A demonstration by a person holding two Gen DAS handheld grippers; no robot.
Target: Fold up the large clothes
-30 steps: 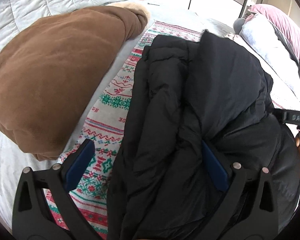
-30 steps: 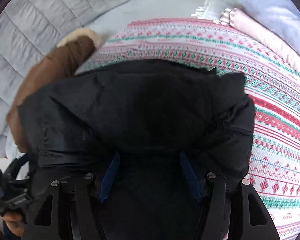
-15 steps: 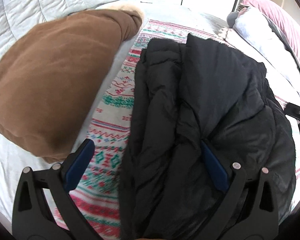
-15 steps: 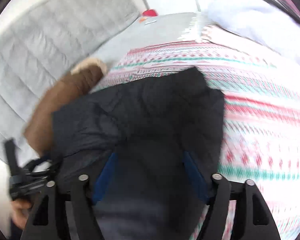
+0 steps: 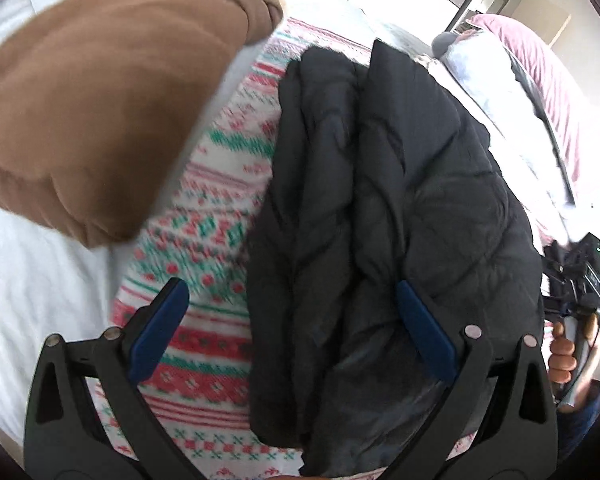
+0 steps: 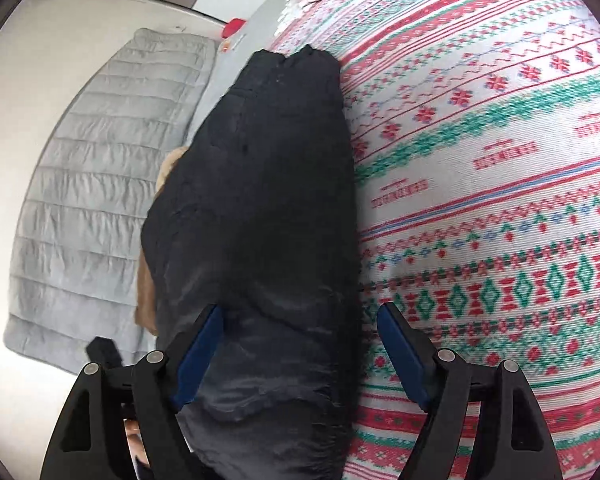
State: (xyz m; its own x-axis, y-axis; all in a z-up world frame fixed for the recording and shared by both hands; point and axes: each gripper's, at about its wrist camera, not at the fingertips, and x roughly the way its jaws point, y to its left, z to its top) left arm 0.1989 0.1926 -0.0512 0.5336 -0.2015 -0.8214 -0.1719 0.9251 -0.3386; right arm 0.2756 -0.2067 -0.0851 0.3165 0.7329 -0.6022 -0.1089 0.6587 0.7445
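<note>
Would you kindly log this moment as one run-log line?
task: fold large clothes | black jacket: folded on patterned blanket | left gripper: open | right gripper: opening, jacket between fingers

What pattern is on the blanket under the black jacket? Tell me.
Red, green and white knit-style bands on the blanket; right wrist view.

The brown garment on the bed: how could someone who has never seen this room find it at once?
Look at the bed with the white sheet and the red-and-green patterned blanket. A black padded jacket lies folded on that blanket; the brown garment is the soft heap beside it. Only it is brown and fuzzy, with a cream fleece edge.
</note>
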